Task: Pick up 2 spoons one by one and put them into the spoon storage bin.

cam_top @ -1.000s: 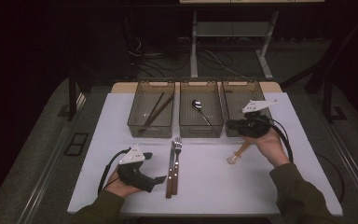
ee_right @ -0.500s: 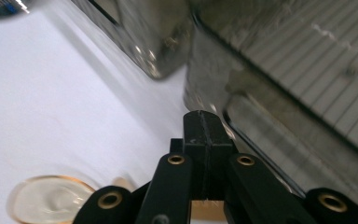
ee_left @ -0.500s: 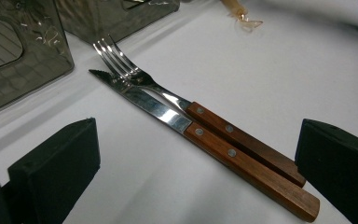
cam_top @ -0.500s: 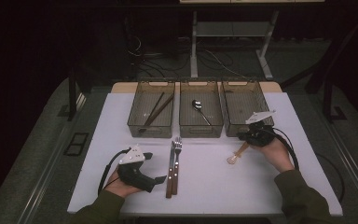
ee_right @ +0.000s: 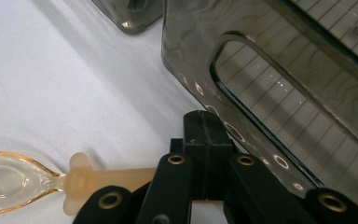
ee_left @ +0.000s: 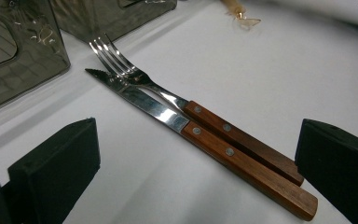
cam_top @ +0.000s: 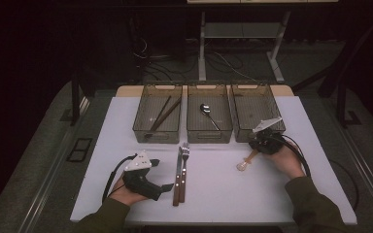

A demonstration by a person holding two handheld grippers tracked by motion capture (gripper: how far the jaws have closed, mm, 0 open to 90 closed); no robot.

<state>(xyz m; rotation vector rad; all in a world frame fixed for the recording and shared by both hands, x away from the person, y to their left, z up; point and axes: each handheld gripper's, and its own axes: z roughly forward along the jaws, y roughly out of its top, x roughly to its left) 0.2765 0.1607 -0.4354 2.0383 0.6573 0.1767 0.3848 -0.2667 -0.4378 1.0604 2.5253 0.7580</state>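
Right gripper (cam_top: 261,144) fingers closed on handle end of plastic spoon (ee_right: 37,179), which lies on table (cam_top: 223,194) just beside right-hand bin (cam_top: 257,112). Spoon likely light, thin, slippery (bowl fragile); grip flat handle. Left gripper (cam_top: 151,177) fingers wide open, empty.

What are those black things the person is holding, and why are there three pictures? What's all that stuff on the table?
A person sits at a white table holding a claw in each hand. One picture looks down from above; the other two come from small cameras riding on the claws. The right claw is shut, with the handle of a clear amber spoon under it, beside the right-hand bin. The left claw is open and rests near a fork and a knife with wooden handles, lying side by side. Behind them stand three see-through bins: the left bin holds chopsticks, the middle bin a metal spoon.
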